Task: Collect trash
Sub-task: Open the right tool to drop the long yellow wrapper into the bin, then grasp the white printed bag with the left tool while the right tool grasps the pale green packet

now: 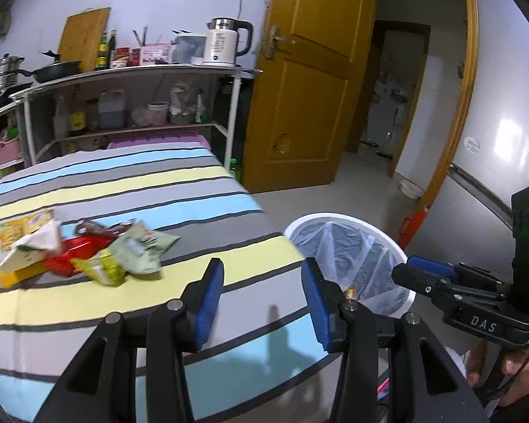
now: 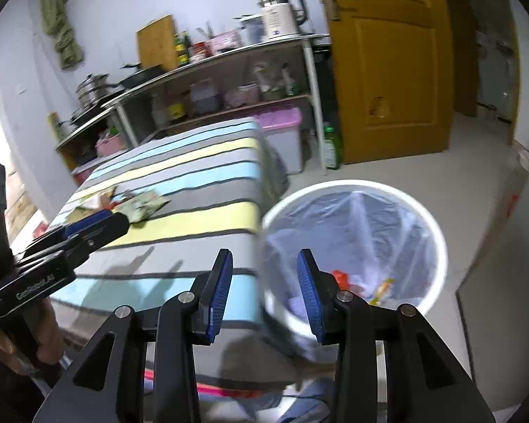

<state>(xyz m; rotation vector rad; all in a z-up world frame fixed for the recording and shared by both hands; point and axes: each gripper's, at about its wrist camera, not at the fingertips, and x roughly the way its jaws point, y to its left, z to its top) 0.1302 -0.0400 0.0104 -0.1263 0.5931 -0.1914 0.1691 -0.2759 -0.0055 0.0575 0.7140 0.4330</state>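
Observation:
A pile of trash lies on the striped table: a green snack bag (image 1: pixel 141 248), a red wrapper (image 1: pixel 72 259), a yellow-green wrapper (image 1: pixel 100 268), a yellow box (image 1: pixel 21 232) and a dark wrapper (image 1: pixel 97 228). The pile also shows in the right wrist view (image 2: pixel 137 206). My left gripper (image 1: pixel 262 278) is open and empty, over the table's near right part. My right gripper (image 2: pixel 264 271) is open and empty, above the table's edge next to the white bin (image 2: pixel 433 225). The bin, lined with a clear bag, holds several wrappers (image 2: pixel 366 285).
The striped table (image 1: pixel 130 176) fills the left. The bin (image 1: pixel 398 252) stands on the floor at its right corner. A shelf rack (image 1: pixel 141 70) with pots, bottles and a kettle stands behind. A yellow door (image 1: pixel 306 77) stands open at the back right.

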